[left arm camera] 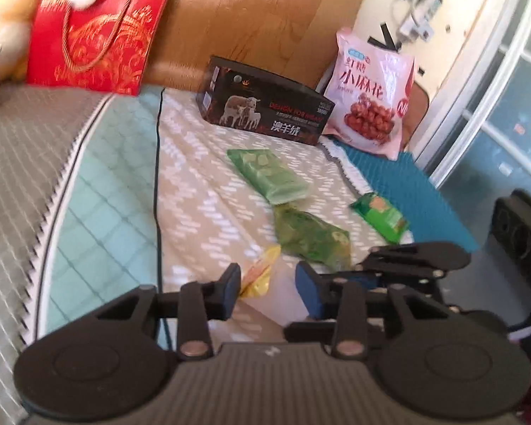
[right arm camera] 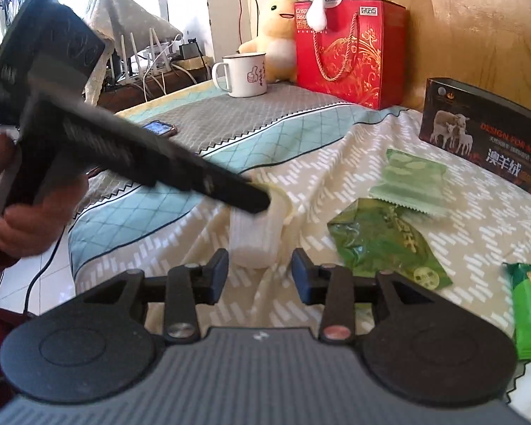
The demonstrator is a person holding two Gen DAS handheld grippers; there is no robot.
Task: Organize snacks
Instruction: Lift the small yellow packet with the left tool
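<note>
Snacks lie on a patterned bed cover (left arm camera: 194,184). In the left wrist view my left gripper (left arm camera: 268,292) is open, with a yellow snack packet (left arm camera: 260,272) lying just ahead between its fingers. Beyond lie a dark green packet (left arm camera: 311,237), a light green packet (left arm camera: 269,175), a bright green cracker pack (left arm camera: 380,216) and a pink snack bag (left arm camera: 370,95). My right gripper (right arm camera: 260,276) is open over the cover. A pale packet (right arm camera: 255,237) lies just ahead of it, under the tip of the left gripper (right arm camera: 255,200), which reaches in from the left.
A black box with sheep (left arm camera: 265,106) stands at the back, also in the right wrist view (right arm camera: 485,138). A red gift bag (right arm camera: 347,53), a yellow plush toy (right arm camera: 276,35), a white mug (right arm camera: 244,74) and a phone (right arm camera: 159,128) sit on the grey part of the bed.
</note>
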